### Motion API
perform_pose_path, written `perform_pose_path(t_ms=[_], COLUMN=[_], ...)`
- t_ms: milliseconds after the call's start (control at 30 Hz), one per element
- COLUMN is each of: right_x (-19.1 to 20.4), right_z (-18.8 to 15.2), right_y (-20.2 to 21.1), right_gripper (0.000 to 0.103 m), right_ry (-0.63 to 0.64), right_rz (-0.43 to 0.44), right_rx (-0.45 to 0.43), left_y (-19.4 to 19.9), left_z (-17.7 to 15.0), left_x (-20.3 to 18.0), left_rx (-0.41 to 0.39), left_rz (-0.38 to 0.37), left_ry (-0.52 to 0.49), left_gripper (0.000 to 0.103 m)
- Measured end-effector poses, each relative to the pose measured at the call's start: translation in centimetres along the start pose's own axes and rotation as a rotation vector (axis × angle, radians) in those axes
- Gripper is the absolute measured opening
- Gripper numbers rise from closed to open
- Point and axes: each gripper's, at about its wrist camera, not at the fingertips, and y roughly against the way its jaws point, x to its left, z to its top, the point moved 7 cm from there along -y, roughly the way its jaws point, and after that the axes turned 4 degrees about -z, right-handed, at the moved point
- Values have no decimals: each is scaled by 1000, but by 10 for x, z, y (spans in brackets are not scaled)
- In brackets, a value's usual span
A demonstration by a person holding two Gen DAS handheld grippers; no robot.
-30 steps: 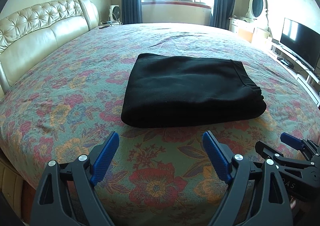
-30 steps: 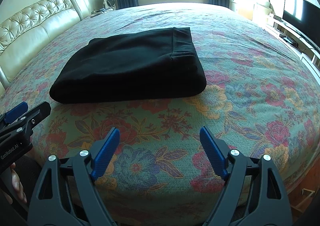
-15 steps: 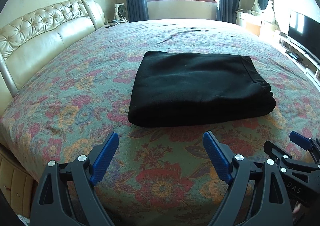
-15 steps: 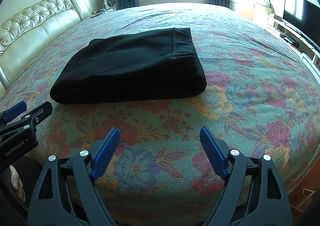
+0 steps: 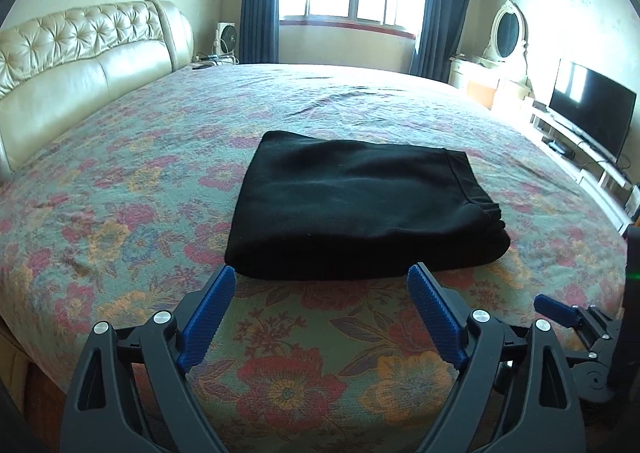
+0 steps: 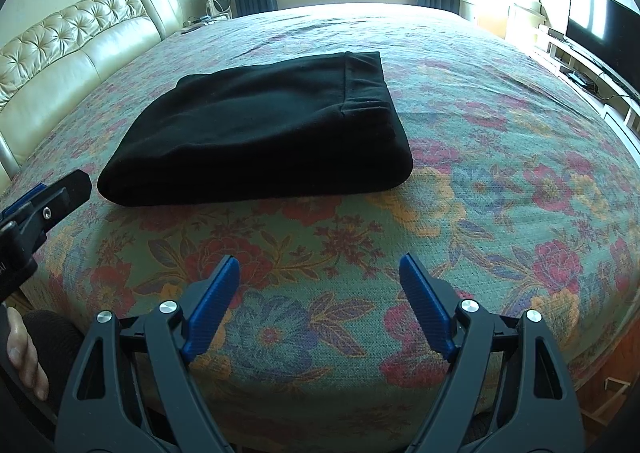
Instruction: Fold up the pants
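Left view has tilted up since a second ago: more window and wall show at the top, and the pants point(image 5: 360, 209) now sit lower in frame, with their near edge right at your left gripper point(image 5: 321, 277) tips. Right view is unchanged, and the pants have not shifted on the bed.

Your left gripper jaws are spread wide with nothing between them; only the bedspread point(image 5: 120, 189) shows in the gap. Whether the blue pads point(image 5: 208, 317) touch the fabric edge, cannot tell from this angle.

Your right gripper point(image 6: 319, 267) is also spread wide and empty, at the lower centre of its own view, well short of the pants point(image 6: 260, 133). It also shows at the lower right edge of the left view.

Pants are black, folded into a thick rectangle, lying flat at mid-frame on the floral bedspread. The waistband end points to frame right in the left view; in the right view it is at the upper right of the bundle.

Your left gripper's arm enters the right view at the left edge, just beside the bundle's near left corner. Your hand point(image 6: 24, 357) shows at lower left there.

Headboard point(image 5: 80, 49) is upper left, TV point(image 5: 592, 109) far right.
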Motion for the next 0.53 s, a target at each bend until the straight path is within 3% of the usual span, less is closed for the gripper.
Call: perform_pose_path(t_ms=[233, 533], right_x=[1, -2], right_z=[-3, -3], right_y=[-2, -3], right_gripper=[82, 82], right_ry=[4, 3], right_rz=[-1, -1], right_rx=[7, 8], left_y=[-7, -5], left_z=[0, 3], left_x=[2, 10], left_rx=[37, 31], left_rz=[-41, -20], left_ry=[-17, 33], left_gripper=[87, 87])
